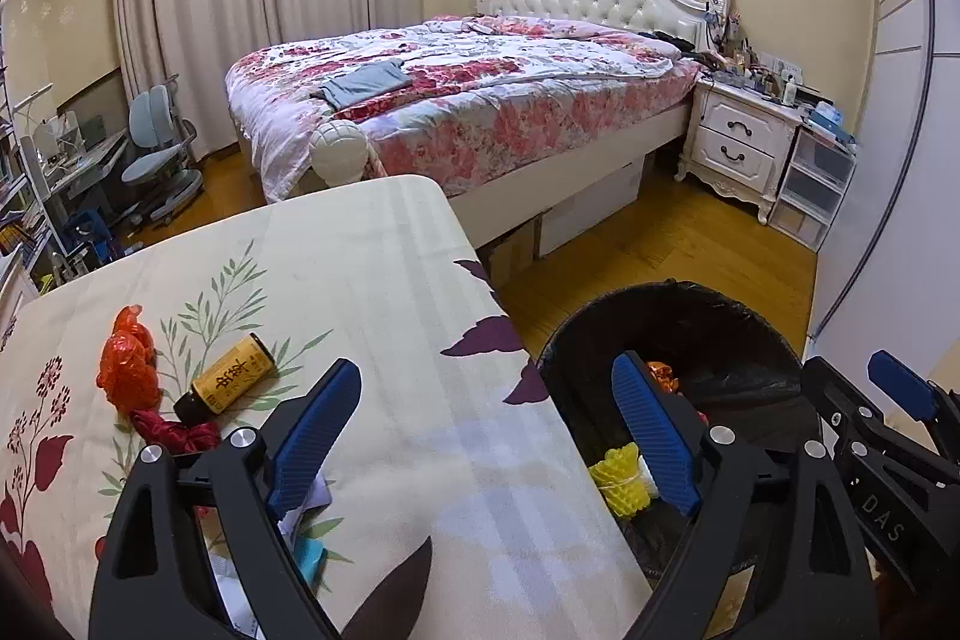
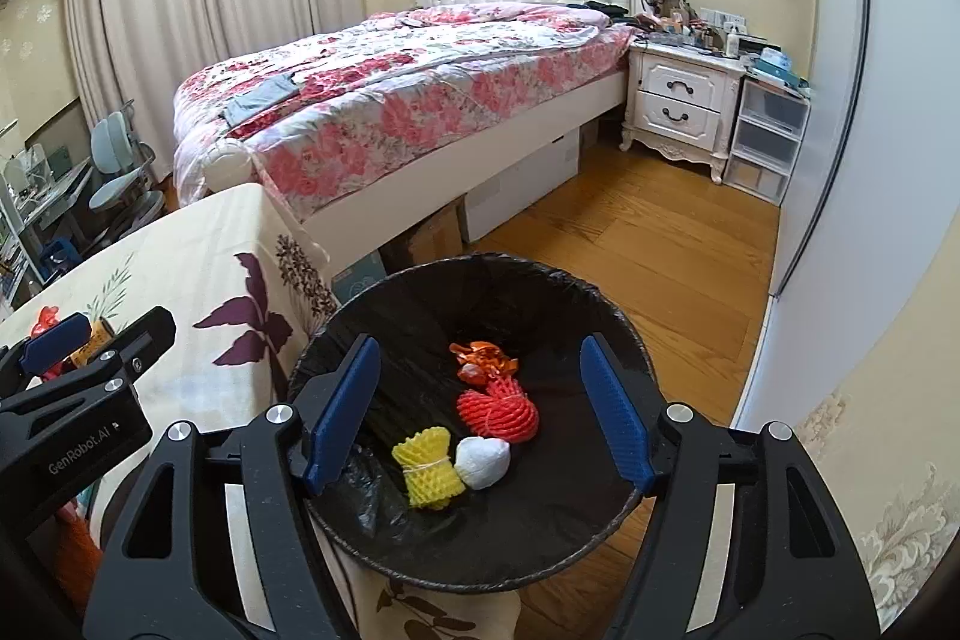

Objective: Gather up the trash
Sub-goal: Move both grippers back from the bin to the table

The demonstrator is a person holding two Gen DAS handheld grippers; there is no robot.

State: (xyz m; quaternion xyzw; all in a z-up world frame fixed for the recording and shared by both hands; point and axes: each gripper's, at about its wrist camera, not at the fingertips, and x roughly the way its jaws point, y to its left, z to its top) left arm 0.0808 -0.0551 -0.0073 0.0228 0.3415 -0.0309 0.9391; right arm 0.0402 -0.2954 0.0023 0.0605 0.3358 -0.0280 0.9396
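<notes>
A black-lined trash bin (image 2: 606, 304) stands on the floor right of the table; it also shows in the left wrist view (image 1: 750, 334). In it lie a yellow foam net (image 2: 427, 466), a white wad (image 2: 483, 462), a red foam net (image 2: 498, 409) and an orange wrapper (image 2: 483, 358). My right gripper (image 2: 480, 400) is open and empty above the bin. My left gripper (image 1: 486, 430) is open and empty over the table's right edge. On the table lie an orange plastic bag (image 1: 127, 364), a yellow-labelled brown bottle (image 1: 231, 379), a red wrapper (image 1: 177, 430) and paper scraps (image 1: 306, 508).
The table wears a cream floral cloth (image 1: 372, 280). A bed (image 1: 456, 100) stands behind, with boxes under it, a white nightstand (image 1: 738, 142) and plastic drawers (image 1: 816, 184) to its right. A desk and chair (image 1: 159, 148) stand at far left. A white wardrobe door (image 2: 870, 160) lies right of the bin.
</notes>
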